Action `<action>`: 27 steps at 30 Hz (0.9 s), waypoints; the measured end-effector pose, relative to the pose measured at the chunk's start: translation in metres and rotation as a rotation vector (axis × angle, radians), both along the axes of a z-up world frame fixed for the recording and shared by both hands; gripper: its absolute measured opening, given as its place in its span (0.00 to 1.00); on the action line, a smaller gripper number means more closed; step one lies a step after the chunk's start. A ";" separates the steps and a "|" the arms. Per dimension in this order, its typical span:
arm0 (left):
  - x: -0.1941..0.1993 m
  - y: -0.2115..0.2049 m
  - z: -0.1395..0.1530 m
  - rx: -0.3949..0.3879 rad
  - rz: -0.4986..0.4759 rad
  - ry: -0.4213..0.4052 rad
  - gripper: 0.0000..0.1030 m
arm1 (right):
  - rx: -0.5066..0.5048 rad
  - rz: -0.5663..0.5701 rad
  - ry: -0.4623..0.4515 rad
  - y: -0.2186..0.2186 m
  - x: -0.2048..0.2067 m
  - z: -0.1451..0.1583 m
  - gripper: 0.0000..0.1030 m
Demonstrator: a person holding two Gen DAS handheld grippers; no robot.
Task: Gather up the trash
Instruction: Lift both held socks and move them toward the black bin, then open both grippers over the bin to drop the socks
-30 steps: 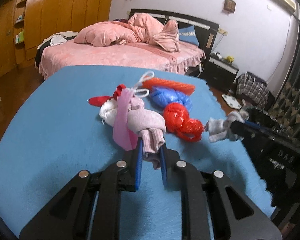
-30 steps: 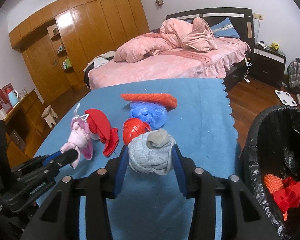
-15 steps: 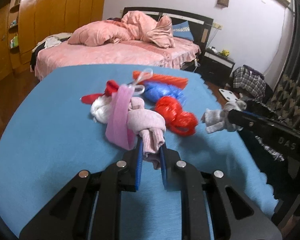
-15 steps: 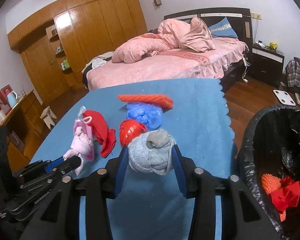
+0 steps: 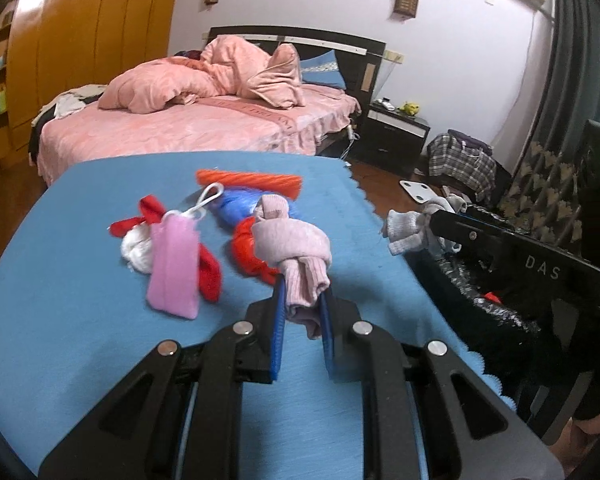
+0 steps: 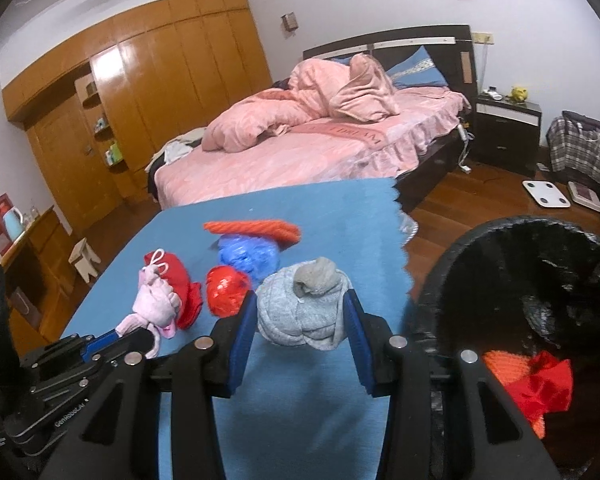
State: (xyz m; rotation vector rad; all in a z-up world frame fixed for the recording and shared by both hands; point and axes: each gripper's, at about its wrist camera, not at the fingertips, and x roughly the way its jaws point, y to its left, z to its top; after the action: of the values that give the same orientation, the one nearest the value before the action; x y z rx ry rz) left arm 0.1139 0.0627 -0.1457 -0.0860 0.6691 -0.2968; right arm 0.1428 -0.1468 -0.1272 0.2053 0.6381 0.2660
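My left gripper [image 5: 302,300] is shut on a knotted pink sock [image 5: 296,244], held above the blue tablecloth [image 5: 80,320]. The same pink sock [image 6: 156,304] shows at the lower left of the right wrist view. My right gripper [image 6: 300,316] is shut on a balled grey sock [image 6: 304,308], held near the table's right edge beside the black-lined trash bin [image 6: 512,280]. In the left wrist view the grey sock [image 5: 410,228] hangs over the bin [image 5: 480,296]. On the cloth lie a pink pouch [image 5: 174,264], red cloth [image 5: 208,272], a white wad [image 5: 136,248], a red bag [image 6: 226,290], a blue bag [image 6: 248,254] and an orange mesh [image 6: 256,228].
Orange and red trash [image 6: 532,384] lies inside the bin. A pink bed [image 5: 188,128] stands behind the table, a black nightstand [image 5: 396,136] to its right, wooden wardrobes [image 6: 152,100] at left. A white scale [image 6: 546,194] and a plaid bag [image 6: 580,152] sit on the wood floor.
Both grippers have shifted to the right toward the bin with their socks. The pink sock has lifted clear of the pink pouch, which stays on the cloth.
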 end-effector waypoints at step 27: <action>0.035 -0.202 0.026 0.012 -0.350 -0.061 0.15 | -0.041 -0.388 -0.035 -0.193 -0.040 0.014 0.43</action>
State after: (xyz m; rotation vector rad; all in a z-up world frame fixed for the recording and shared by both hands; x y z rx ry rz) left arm 0.1491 -0.1397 -0.1195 0.0523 0.6241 -0.6292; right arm 0.1031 -0.3403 -0.1134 0.2791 0.5553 -0.1171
